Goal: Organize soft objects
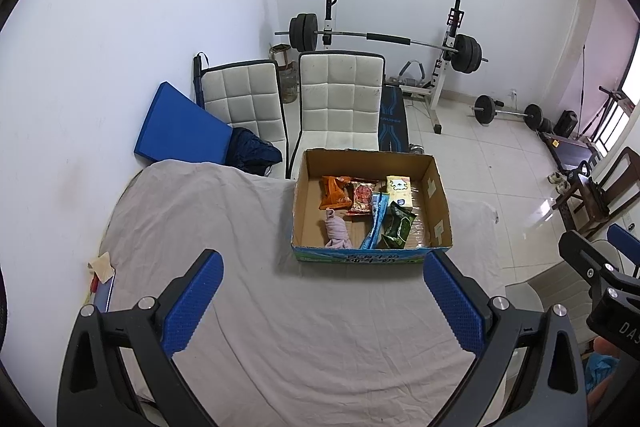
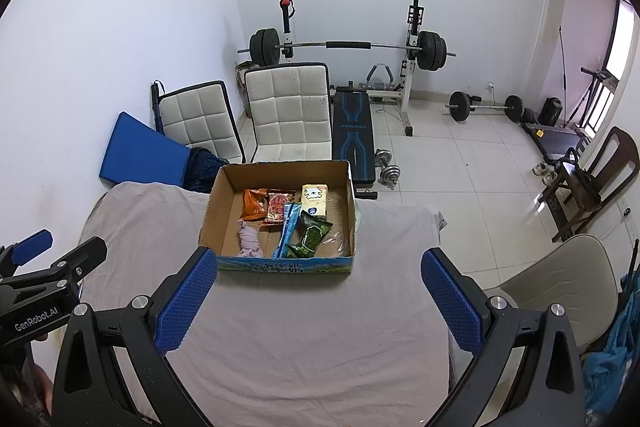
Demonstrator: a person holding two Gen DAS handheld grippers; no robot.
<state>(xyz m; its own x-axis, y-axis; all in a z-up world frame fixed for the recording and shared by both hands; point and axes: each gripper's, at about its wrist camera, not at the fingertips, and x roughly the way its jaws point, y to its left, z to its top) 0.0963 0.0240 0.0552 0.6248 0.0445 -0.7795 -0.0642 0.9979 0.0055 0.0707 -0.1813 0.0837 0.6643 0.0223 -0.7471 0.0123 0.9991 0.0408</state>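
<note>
Left wrist view. The left tongs (image 1: 323, 297) stand wide open with nothing between their blue pads (image 1: 192, 301), above the grey-sheeted worktop (image 1: 208, 227). Straight ahead of the tongs, the cardboard box (image 1: 436, 203) sits against the worktop's far edge. It holds the soft objects: an orange packet (image 1: 335, 193), a red packet (image 1: 363, 198), a blue tube packet (image 1: 376, 223), a yellow carton (image 1: 399, 190), a green packet (image 1: 397, 230) and a pink rolled cloth (image 1: 337, 230). Bare sheet stretches between the tongs and the box, and out to the left. A small tan scrap (image 1: 102, 264) lies at the worktop's left edge. The right tongs (image 1: 600, 267) show at the right margin, beyond the worktop's right edge.

Right wrist view. The right tongs (image 2: 317, 295) are likewise spread wide and hold nothing. The box (image 2: 216, 211) lies ahead and slightly left, its near wall level with the left pad's tip. Open sheet extends ahead-right to the worktop's edge. A beige chair (image 2: 560, 267) stands just right of that edge.
</note>
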